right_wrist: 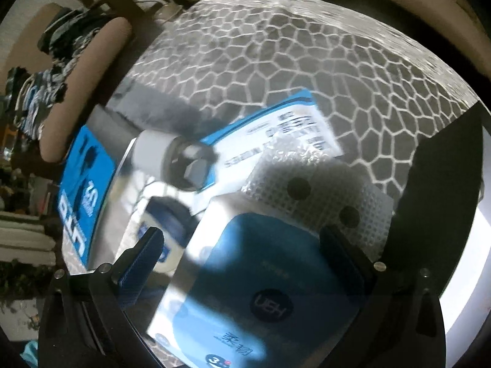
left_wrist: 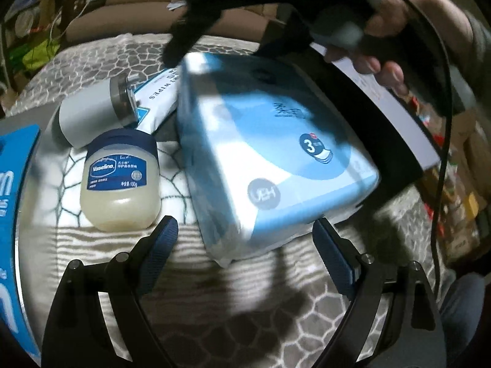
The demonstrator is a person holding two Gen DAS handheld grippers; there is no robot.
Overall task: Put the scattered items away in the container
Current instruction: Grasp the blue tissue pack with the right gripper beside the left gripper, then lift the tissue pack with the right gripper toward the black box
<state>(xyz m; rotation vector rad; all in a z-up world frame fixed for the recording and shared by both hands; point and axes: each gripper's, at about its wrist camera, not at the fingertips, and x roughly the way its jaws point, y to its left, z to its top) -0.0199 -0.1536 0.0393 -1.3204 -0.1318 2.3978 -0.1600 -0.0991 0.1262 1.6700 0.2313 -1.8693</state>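
A large light-blue tissue pack [left_wrist: 276,153] lies tilted on the patterned bedspread and is blurred. My right gripper [left_wrist: 227,43] reaches down over its far end, held by a hand [left_wrist: 383,30]. In the right wrist view the tissue pack [right_wrist: 260,291] fills the space between the fingers of the right gripper [right_wrist: 245,245], which looks closed on it. My left gripper [left_wrist: 245,233] stands open, with the pack's near corner between its fingertips and untouched. A Vaseline jar [left_wrist: 119,184], a grey cylinder [left_wrist: 92,116] and a wipes pack [left_wrist: 156,98] lie to the left.
A blue box [left_wrist: 15,214] stands at the far left. A black-edged white object [left_wrist: 383,116] rises on the right, crossed by a black cable [left_wrist: 442,153]. Under the pack lies a bubble-wrap sheet [right_wrist: 322,190]. Beyond it the grey web-patterned bedspread [right_wrist: 291,61] shows.
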